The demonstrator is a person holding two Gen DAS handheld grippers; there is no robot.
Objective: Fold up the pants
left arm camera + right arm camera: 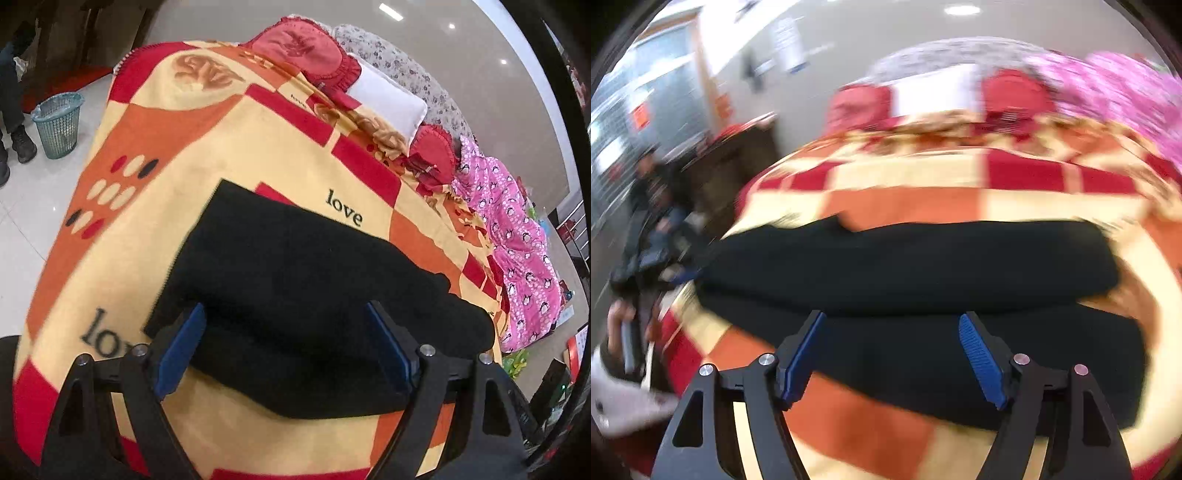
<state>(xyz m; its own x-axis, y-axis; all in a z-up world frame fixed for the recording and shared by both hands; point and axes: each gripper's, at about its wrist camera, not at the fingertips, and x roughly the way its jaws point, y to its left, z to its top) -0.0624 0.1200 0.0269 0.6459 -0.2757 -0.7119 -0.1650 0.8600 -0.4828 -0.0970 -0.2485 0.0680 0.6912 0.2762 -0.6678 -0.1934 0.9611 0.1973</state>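
Pants, one pair in black soft fabric (295, 288), lay folded into a thick bundle on the bed, on top of its cream, orange and red checked blanket printed with "love" (258, 147). You had one gripper in each hand. Your left gripper (284, 314) stood wide apart, its two blue-padded fingers (184, 347) either side of the near edge of the bundle, over the cloth with nothing clamped between them; whether the pads touched the fabric, you could not tell. Your right gripper (892, 317) was likewise spread wide over the pants (905, 266), holding nothing.

At the head of the bed you had two red frilled cushions (306, 51), with one white pillow (388, 99) between them, and one pink patterned quilt (517, 240) bunched along the far side.

Your left wrist view was sharp and showed one green mesh wastebasket (59, 123) on the tiled floor beside the bed, which the other view did not. Your right wrist view was smeared with motion blur and showed instead a seated person in dark clothes (650, 206) off to the left of the bed.
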